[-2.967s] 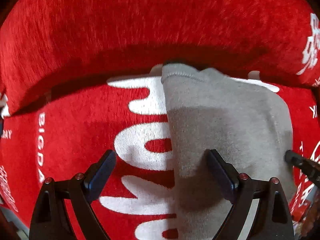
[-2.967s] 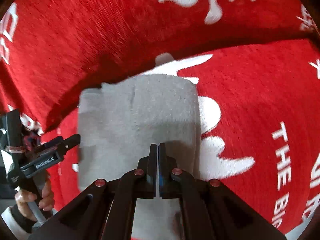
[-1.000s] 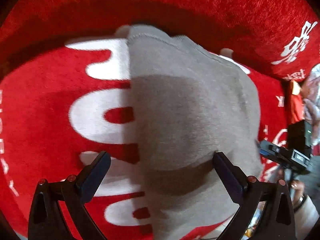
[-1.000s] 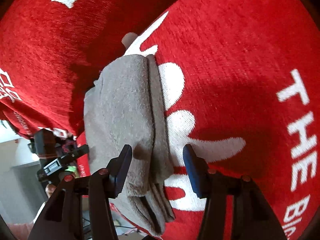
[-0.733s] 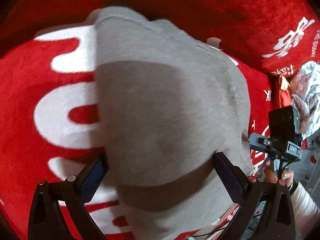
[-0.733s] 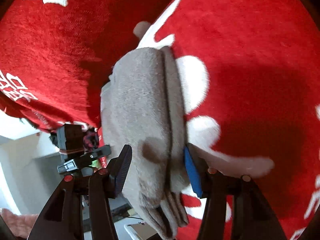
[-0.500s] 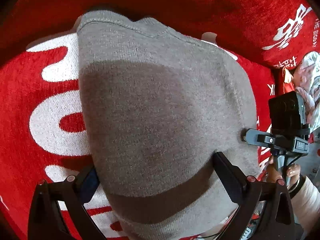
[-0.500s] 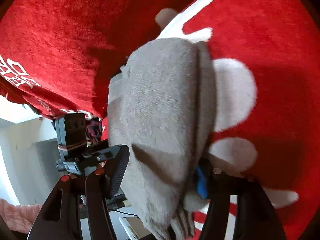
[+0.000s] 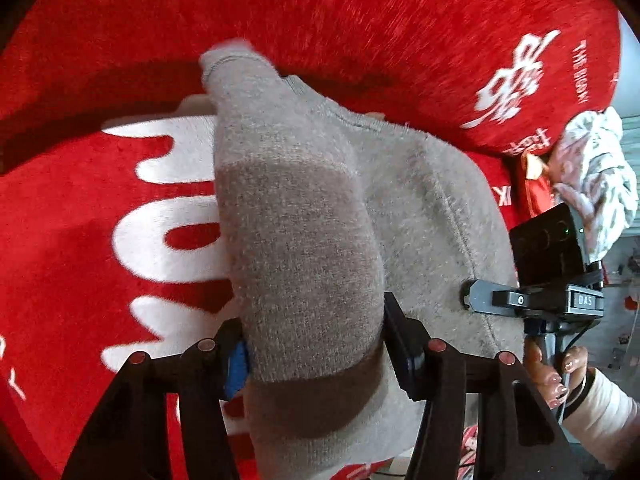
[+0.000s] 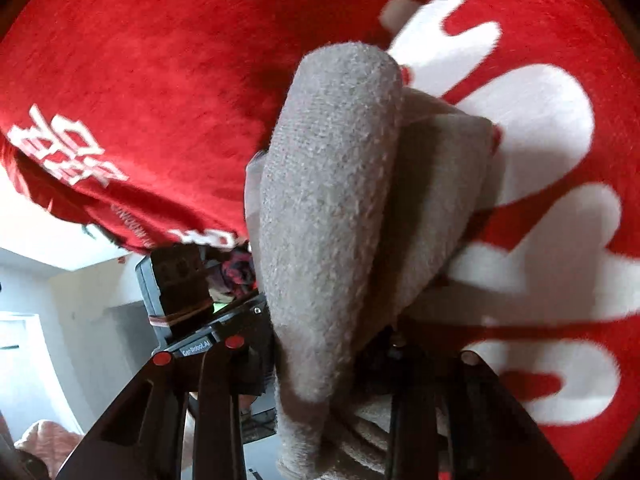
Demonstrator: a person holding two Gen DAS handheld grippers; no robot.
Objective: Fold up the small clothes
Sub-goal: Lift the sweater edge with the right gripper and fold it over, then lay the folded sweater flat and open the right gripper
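Note:
A folded grey knit garment [image 9: 320, 248] is lifted off the red cloth [image 9: 80, 216] with white lettering. My left gripper [image 9: 316, 344] is shut on the garment's near edge, its fingers pressed into both sides of the thick bundle. My right gripper [image 10: 332, 360] is also shut on the garment [image 10: 332, 184], whose folded layers bulge up between its fingers. The right gripper's body shows in the left wrist view [image 9: 536, 300] at the garment's right edge, held by a hand.
A red cushion with white characters [image 9: 440, 40] rises behind the garment. A pile of patterned clothes [image 9: 592, 176] lies at the far right. In the right wrist view the cloth's edge [image 10: 120, 232] drops off to a pale floor and wall at lower left.
Both grippers closed from open onto the folded grey garment and raised it off the red cloth. The bundle bunched thicker and tilted between the jaws.

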